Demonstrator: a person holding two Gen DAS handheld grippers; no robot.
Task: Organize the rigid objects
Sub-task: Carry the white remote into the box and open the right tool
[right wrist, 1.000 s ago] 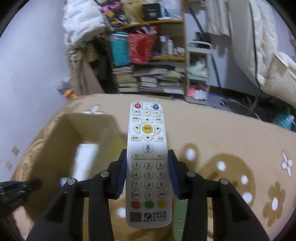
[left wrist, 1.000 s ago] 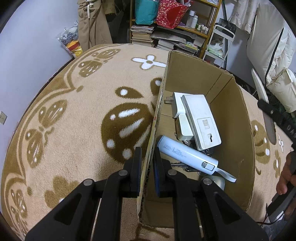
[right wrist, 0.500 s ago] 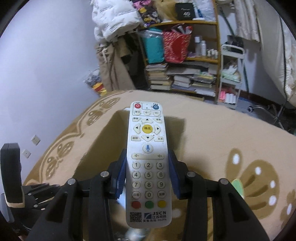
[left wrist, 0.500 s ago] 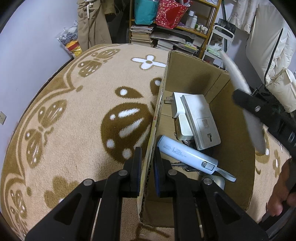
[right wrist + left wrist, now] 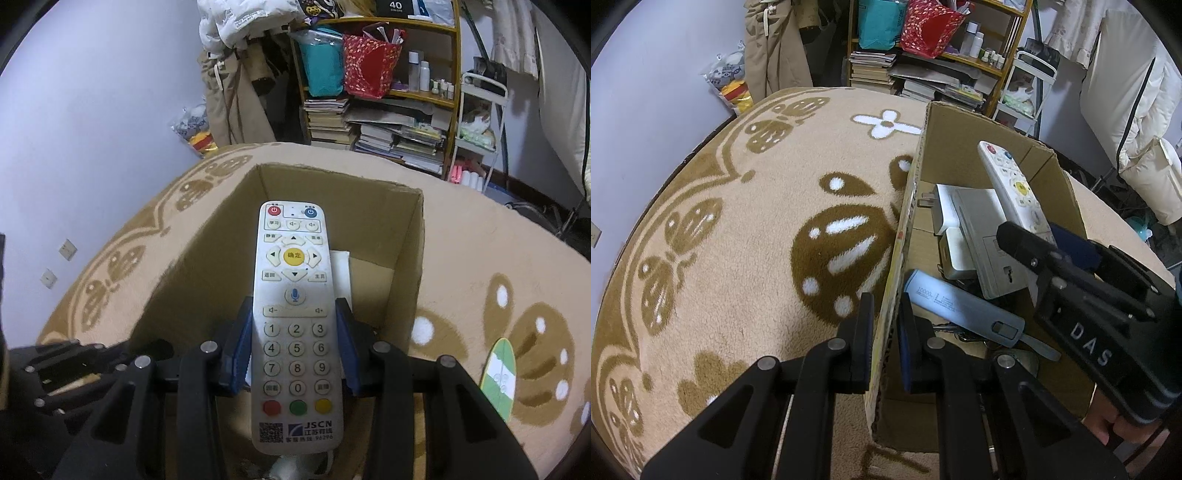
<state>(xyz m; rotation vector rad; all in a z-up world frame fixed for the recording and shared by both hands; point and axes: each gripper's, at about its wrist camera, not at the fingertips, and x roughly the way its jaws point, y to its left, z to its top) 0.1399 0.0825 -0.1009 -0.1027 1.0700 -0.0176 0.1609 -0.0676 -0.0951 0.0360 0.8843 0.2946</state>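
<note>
An open cardboard box point(image 5: 960, 155) stands on a beige patterned rug. My left gripper point(image 5: 886, 332) is shut on the box's left wall point(image 5: 903, 236). My right gripper point(image 5: 293, 347) is shut on a white remote control point(image 5: 293, 314) and holds it above the inside of the box point(image 5: 373, 214). In the left wrist view the remote point(image 5: 1012, 188) and the right gripper point(image 5: 1049, 243) hang over the box. Inside lie a white power adapter point(image 5: 943, 212), a flat white device point(image 5: 993, 243) and a pale blue power bank point(image 5: 956, 308).
A green and white oval object point(image 5: 500, 376) lies on the rug point(image 5: 480, 258) right of the box. Shelves with books and bags point(image 5: 373, 88) stand behind. A white wall point(image 5: 92, 92) is at the left. Bedding point(image 5: 1134, 122) is at the right.
My right gripper has carried the remote leftward from beside the box to over its inside. The left gripper has stayed shut on the box wall.
</note>
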